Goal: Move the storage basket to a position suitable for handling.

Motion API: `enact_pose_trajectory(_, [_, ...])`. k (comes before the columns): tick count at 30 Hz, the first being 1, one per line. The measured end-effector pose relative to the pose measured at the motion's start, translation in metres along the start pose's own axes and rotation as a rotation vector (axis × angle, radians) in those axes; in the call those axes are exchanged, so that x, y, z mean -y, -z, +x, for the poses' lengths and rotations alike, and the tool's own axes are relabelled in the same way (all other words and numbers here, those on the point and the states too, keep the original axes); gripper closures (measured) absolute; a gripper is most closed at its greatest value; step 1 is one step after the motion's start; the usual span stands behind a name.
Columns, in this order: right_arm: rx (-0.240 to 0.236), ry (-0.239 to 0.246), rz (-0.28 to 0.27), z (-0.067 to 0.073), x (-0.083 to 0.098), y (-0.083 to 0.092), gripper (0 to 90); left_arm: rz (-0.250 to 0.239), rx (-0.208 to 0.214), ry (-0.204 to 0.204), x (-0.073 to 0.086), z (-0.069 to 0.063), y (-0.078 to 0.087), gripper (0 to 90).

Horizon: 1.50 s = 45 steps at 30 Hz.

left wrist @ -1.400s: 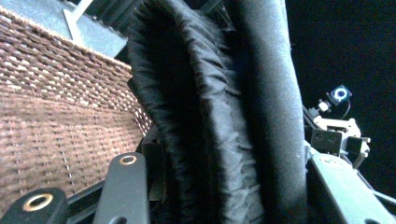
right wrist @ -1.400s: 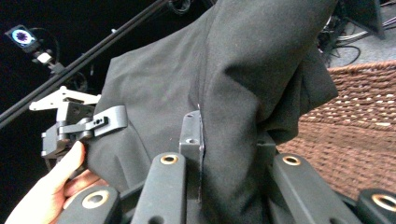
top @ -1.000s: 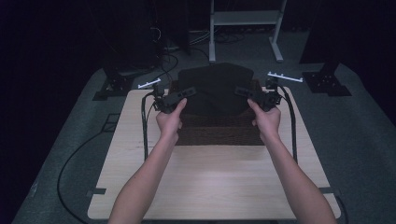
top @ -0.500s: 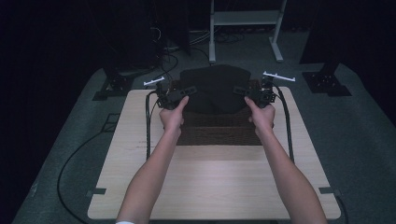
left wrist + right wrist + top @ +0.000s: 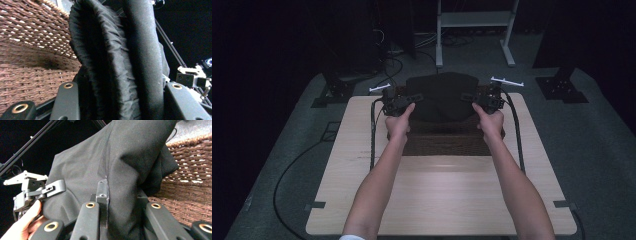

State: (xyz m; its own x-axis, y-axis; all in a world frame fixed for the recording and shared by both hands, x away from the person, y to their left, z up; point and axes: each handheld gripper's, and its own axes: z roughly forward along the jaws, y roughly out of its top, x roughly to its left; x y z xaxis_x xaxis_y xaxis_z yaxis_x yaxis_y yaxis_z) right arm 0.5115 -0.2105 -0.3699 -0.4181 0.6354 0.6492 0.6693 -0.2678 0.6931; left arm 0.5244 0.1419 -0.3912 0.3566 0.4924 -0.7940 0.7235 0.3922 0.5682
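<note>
I have two tongs in play. My left tongs [image 5: 413, 98] are clenched on the left edge of one black folded fabric garment [image 5: 441, 95], and my right tongs [image 5: 468, 97] grip its right edge. The garment hangs stretched between them over one brown woven wicker basket [image 5: 447, 142], which sits at the far middle of one pale wooden counter [image 5: 442, 195].
</note>
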Motion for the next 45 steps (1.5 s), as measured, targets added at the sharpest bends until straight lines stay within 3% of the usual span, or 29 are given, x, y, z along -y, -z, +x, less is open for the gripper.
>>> enact_pose_trajectory(4, [0.004, -0.022, 0.011, -0.006, 0.001, -0.005, 73.5, 0.012, -0.010, 0.018, -0.001, 0.006, -0.003, 50.2])
enact_pose_trajectory(9, [0.019, -0.050, 0.029, -0.015, 0.003, -0.012, 73.6, 0.046, -0.052, -0.014, -0.006, 0.002, -0.007, 50.0])
enact_pose_trajectory(17, [0.030, -0.092, 0.043, -0.023, 0.001, -0.012, 73.7, 0.076, -0.069, -0.010, -0.008, 0.001, -0.015, 49.9])
enact_pose_trajectory(27, [0.055, -0.109, 0.079, -0.030, 0.001, -0.013, 73.7, 0.105, -0.084, 0.022, -0.007, 0.007, -0.021, 49.4])
enact_pose_trajectory(45, [0.083, -0.111, 0.120, -0.029, 0.001, -0.019, 74.2, 0.151, -0.114, 0.025, -0.010, 0.011, -0.021, 49.1])
